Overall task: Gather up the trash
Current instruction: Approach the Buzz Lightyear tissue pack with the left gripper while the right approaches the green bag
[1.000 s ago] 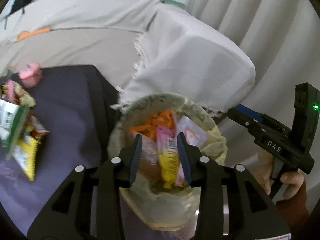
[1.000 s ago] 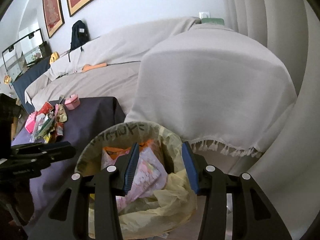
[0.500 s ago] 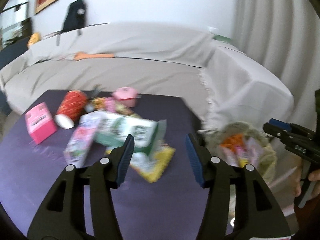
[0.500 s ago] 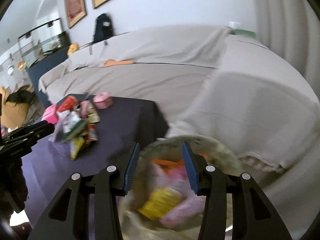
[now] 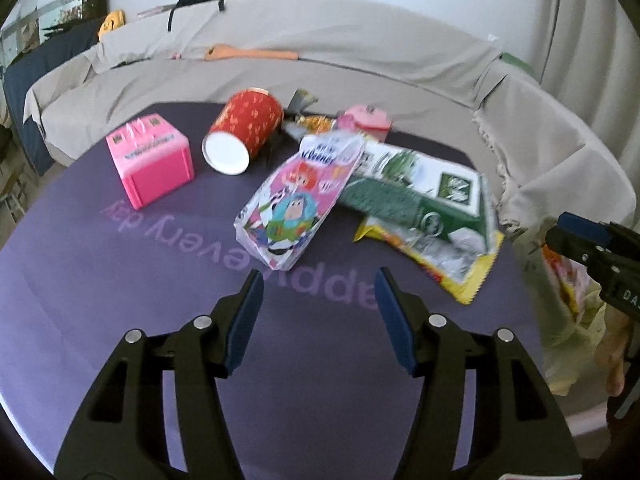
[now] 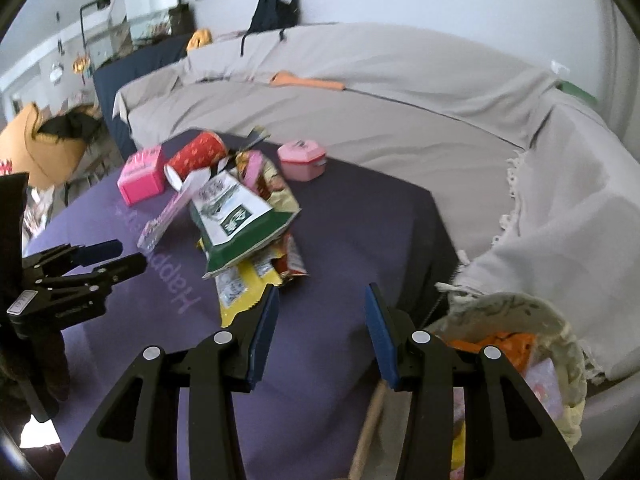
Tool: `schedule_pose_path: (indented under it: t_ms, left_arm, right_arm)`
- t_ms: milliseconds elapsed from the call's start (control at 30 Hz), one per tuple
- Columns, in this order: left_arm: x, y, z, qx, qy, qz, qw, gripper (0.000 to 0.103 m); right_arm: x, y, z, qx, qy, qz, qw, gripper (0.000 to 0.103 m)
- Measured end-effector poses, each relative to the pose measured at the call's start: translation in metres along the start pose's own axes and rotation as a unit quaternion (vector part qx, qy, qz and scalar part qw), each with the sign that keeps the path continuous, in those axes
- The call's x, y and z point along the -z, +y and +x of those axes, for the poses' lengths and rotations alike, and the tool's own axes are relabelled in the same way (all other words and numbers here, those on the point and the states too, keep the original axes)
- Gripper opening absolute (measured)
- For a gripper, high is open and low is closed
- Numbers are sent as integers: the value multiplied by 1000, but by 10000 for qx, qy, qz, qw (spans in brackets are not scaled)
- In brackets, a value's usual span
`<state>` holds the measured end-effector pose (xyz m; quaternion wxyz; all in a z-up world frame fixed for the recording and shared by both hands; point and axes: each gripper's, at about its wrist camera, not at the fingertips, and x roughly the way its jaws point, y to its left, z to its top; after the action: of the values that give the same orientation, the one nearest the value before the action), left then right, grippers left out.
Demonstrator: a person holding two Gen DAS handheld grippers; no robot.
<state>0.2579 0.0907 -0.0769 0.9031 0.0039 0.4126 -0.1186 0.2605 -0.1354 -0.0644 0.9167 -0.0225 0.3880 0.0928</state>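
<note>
On the purple tablecloth (image 5: pixel 120 280), mid-collection:

Target item: cartoon-print snack bag (image 5: pixel 298 200), lying flat near table centre, well apart from the bin.
Bearing from left gripper (image 5: pixel 318 312): at 12 o'clock, slightly toward 11, just beyond the fingertips; nothing between them.
Long axis: from 1 o'clock at the far end to 7 o'clock at the near end, so the near sealed end points toward the left jaw.
Nearer hand: left, by judgement; in the right wrist view the same bag shows edge-on at 10 o'clock, farther off.
Appearance: pink and white foil, bright figures printed, crinkled, seemingly empty and light; likely to slide if nudged.
Left fingers: spread and opening, holding nothing.
Right gripper (image 6: pixel 322 332): fingers parted at a middling gap, holding nothing, above bare cloth.
Adjacent litter: green-and-white bag (image 5: pixel 416 192) overlapping the target's far right edge at 1 o'clock; yellow wrapper (image 5: pixel 460 264) beneath it at 2 o'clock.
Right-hand option: yellow wrapper's near corner lies just beyond the right gripper's left fingertip, at 11 o'clock.
Further items: red canister (image 5: pixel 244 128) on its side at 11 o'clock; pink box (image 5: pixel 150 164) at 10 o'clock; pink heart-shaped tin (image 5: pixel 366 120) at 12 o'clock, far edge.
Bin (image 6: pixel 560 344): lined, already holding wrappers, off the table's right edge at 3 o'clock.
Risk: lifting the target may drag the green-and-white bag.
</note>
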Motion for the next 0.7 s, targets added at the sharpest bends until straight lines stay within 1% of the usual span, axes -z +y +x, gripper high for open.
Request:
schedule_pose_path:
  t_ms: [67,133,200,233,267,300,400,467,533,700]
  left_arm:
    - [0,5,6,-3,78,-52,10000,55]
    - [0,10,10,16,122,-151,9998,48]
    - [-1,17,12,97,193,-247,9995,31]
    - [0,20,12,102,204,-255,9994,27]
    - [0,23,11,119,216,-259,9994,18]
    - [1,25,10,132,218,-250,9994,12]
    - [3,34,3,92,168,-191,9996,9]
    - [5,43,-3,20,113,-179,9998,9]
    - [6,51,-10,26,51,-195,9998,9]
    - [6,72,-25,257,-125,-126,9995,9]
  right_arm:
    - [-2,8,5,47,69,-101,9999,42]
    - [-3,14,8,90,119,-180,9997,42]
    - [-5,16,10,115,138,-201,9996,42]
    - [-6,17,10,125,142,-190,9996,42]
    - [-6,16,11,117,152,-164,9997,42]
    - [-6,16,12,101,158,-137,9997,42]
    - [-6,12,13,59,170,-49,9998,42]
    - [-6,11,14,34,170,-12,9998,42]
    - [-7,12,15,24,181,-2,9998,42]
    - [-11,18,13,-9,76,-95,9999,42]
